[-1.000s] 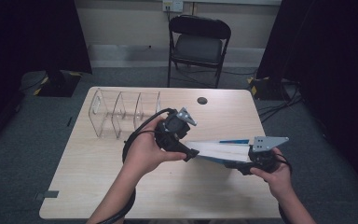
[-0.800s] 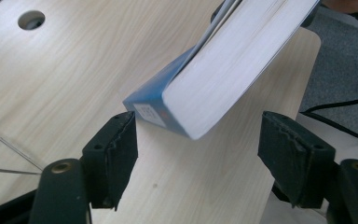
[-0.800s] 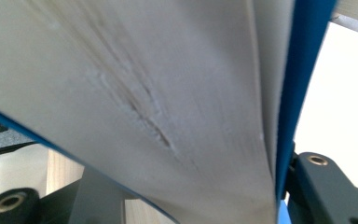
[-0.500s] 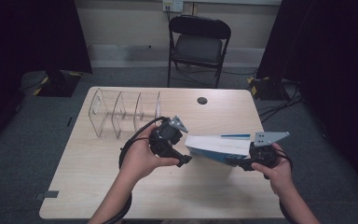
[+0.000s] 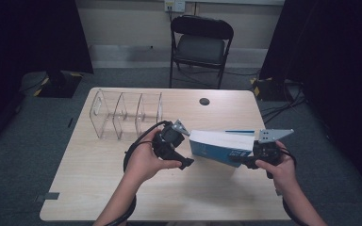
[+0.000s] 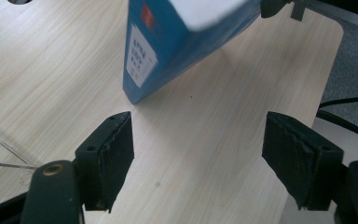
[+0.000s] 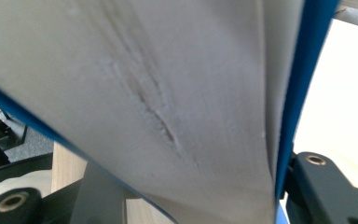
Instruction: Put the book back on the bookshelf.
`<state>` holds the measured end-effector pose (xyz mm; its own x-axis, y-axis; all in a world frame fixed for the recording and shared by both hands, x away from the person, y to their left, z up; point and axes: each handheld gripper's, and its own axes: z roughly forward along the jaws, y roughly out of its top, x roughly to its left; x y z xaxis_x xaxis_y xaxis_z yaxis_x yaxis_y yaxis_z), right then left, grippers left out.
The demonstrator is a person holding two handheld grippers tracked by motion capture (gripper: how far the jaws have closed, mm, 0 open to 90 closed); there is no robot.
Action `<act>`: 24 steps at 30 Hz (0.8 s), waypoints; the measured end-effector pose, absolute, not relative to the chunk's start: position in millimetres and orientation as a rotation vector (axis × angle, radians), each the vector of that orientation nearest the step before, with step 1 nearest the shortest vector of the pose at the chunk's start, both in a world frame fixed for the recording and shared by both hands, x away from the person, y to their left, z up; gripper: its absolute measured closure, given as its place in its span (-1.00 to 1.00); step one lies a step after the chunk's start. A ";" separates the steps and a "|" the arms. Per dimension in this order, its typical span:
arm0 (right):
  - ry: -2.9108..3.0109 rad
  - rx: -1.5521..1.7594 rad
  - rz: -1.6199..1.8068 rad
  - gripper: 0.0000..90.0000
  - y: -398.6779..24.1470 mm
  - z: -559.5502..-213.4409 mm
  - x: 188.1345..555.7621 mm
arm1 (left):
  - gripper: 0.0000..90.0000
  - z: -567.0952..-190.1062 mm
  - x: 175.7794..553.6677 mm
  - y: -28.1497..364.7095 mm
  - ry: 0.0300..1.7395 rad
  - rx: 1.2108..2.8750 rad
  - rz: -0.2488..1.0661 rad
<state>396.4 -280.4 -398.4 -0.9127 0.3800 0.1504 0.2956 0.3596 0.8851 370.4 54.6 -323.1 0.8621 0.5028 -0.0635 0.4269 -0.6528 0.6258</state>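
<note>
While my right claw (image 5: 245, 161) is clenched on one end of the blue book (image 5: 221, 147), that book hangs tilted above the bench (image 5: 94, 188), its far corner dipping close to the wood in the left gripper view. It looks like a thick paperback: fairly heavy for a one-ended hold, with soft covers and a page block (image 7: 158, 93) that I judge will sag and fan if pinched only at an edge. The glossy cover may slip under the pads. My left claw (image 6: 200, 154) has just been opening; its jaws stand apart with nothing between them, just short of the book's lower corner (image 6: 135, 95). I would take hold across the spine end, covers and pages together, so the weight is shared. The clear divider rack (image 5: 125, 113) stands well apart behind.
</note>
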 end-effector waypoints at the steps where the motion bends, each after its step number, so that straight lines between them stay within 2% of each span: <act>1: 2.523 0.628 1.616 0.10 -280.4 -398.4 396.4 | -0.45 -323.1 370.4 54.6 0.671 2.375 0.151; 24: 2.447 0.744 1.644 0.24 -290.1 -395.5 411.6 | -0.44 -359.1 380.3 59.5 0.725 2.386 0.098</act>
<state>411.6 -290.1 -395.5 -0.8755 0.4473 0.1830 0.3384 0.2971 0.8929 380.3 59.5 -359.1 0.8452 0.5235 -0.1073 0.4761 -0.6464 0.5963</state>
